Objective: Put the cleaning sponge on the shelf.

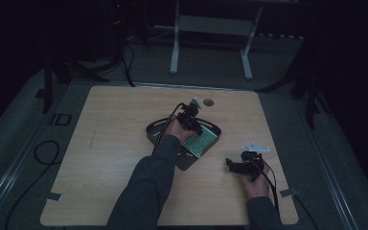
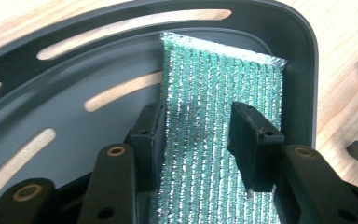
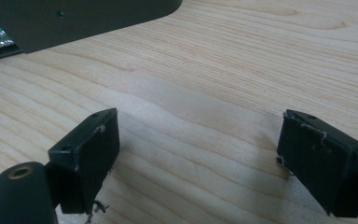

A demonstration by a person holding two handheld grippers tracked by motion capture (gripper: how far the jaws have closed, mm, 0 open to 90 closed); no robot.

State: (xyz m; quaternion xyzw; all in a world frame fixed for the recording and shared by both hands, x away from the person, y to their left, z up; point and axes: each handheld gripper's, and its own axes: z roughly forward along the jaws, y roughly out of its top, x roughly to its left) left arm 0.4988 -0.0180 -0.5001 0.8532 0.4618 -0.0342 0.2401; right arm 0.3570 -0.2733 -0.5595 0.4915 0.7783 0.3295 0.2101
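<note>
Over a dark slotted tray (image 1: pixel 155 130) on the wooden worktop (image 1: pixel 110 158), the left claw (image 2: pixel 196 135) straddles a green mesh pad (image 2: pixel 223 84), jaws apart, seemingly about to pinch it. The right claw (image 3: pixel 198 158) rests nearby, spread wide and empty.

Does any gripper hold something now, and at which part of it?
The left gripper straddles the green sponge in the grey tray, not clearly gripping. The right gripper holds nothing.

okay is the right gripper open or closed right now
Open. In the right gripper view its two fingers stand far apart above bare wooden table, with nothing between them. The right gripper sits apart from the grey tray.
</note>
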